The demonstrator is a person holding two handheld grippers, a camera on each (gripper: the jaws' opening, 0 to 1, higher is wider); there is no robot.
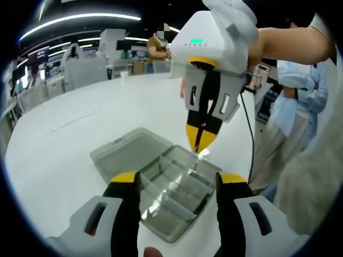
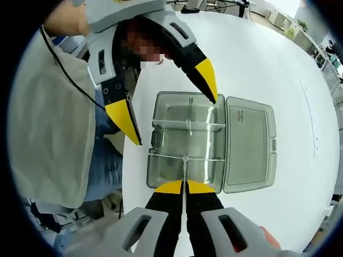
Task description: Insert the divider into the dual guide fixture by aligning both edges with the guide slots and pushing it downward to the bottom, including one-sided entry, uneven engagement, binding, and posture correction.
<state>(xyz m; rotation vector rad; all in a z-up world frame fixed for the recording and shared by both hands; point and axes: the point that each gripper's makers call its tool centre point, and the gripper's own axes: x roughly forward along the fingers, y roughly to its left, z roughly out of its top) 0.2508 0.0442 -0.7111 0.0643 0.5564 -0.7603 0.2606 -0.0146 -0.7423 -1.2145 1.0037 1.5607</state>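
In the left gripper view, the left gripper (image 1: pixel 178 184) sits nearest, its two yellow-tipped jaws spread wide apart with nothing between them, hovering just above the near edge of the clear plastic box (image 1: pixel 161 190). This box is the guide fixture: a shallow transparent tray on the white table (image 1: pixel 64 139), with its hinged lid (image 1: pixel 128 150) folded flat open to one side. Inside the tray, thin clear partitions run across it and split it into several compartments; the compartments themselves look empty.

Just past the tray's far edge, the right gripper (image 1: pixel 201 144) comes down from above, jaws pressed together on a thin clear strip, the divider (image 1: pixel 196 160), whose lower end reaches the tray's far rim.

In the right gripper view, the right gripper (image 2: pixel 185 187) shows its jaws clenched on the divider (image 2: pixel 184 170), seen edge-on as a pale line running from between the tips into the box (image 2: pixel 187 142) toward a cross partition. I cannot tell whether both of its edges sit in the guide slots. Two cross partitions span the tray here, and the open lid (image 2: pixel 249 144) lies beside it. Beyond the box, the left gripper (image 2: pixel 171 115) straddles its far side, jaws wide.

Farther back across the table stand people and white chairs (image 1: pixel 80 67).
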